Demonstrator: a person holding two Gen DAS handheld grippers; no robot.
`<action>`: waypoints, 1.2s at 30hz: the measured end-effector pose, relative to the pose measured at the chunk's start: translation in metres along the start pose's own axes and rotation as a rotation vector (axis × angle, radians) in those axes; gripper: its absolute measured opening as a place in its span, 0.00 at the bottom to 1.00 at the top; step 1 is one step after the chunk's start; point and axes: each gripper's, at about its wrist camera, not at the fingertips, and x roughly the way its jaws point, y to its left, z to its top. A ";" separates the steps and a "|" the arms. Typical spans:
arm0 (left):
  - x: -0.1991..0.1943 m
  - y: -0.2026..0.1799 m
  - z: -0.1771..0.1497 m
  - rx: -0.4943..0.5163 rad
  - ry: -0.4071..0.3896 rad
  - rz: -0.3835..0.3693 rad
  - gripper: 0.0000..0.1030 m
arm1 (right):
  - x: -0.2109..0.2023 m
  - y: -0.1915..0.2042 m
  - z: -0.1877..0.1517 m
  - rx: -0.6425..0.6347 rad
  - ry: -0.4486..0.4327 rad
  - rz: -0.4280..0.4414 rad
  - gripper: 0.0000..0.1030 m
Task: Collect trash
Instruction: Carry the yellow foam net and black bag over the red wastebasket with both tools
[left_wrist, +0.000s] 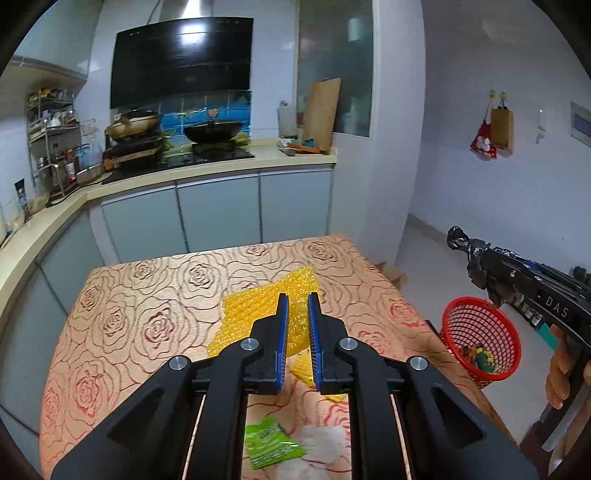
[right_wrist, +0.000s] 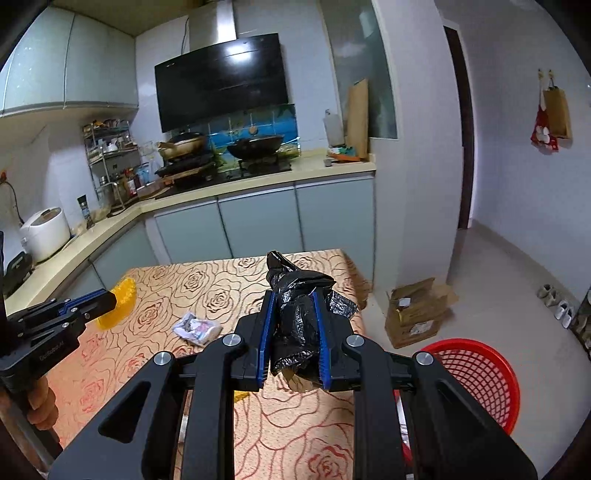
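In the left wrist view my left gripper (left_wrist: 297, 300) is shut on a sheet of yellow bubble wrap (left_wrist: 255, 310), which hangs over the rose-patterned table (left_wrist: 147, 295). The right wrist view shows the same left gripper (right_wrist: 110, 299) at the left with the bubble wrap (right_wrist: 122, 295) drooping from its tip. My right gripper (right_wrist: 293, 297) is shut on a crumpled black plastic bag (right_wrist: 295, 321), held above the table's right part (right_wrist: 221, 280). From the left wrist view, the right gripper (left_wrist: 487, 267) and its black bag (left_wrist: 460, 240) are above a red mesh basket (left_wrist: 480, 339).
The red basket (right_wrist: 476, 373) stands on the floor right of the table, with some coloured scraps inside. A crumpled white wrapper (right_wrist: 197, 328) and a green packet (left_wrist: 271, 446) lie on the table. An open cardboard box (right_wrist: 417, 310) is on the floor. Kitchen counter and cabinets (right_wrist: 258, 221) stand behind.
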 end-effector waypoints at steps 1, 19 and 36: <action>0.001 -0.004 0.000 0.004 0.001 -0.007 0.10 | -0.001 -0.003 -0.001 0.003 0.000 -0.005 0.20; 0.025 -0.089 0.004 0.098 0.034 -0.163 0.10 | -0.026 -0.070 -0.015 0.083 -0.010 -0.133 0.20; 0.070 -0.187 0.000 0.184 0.117 -0.349 0.10 | -0.042 -0.133 -0.040 0.162 0.015 -0.254 0.20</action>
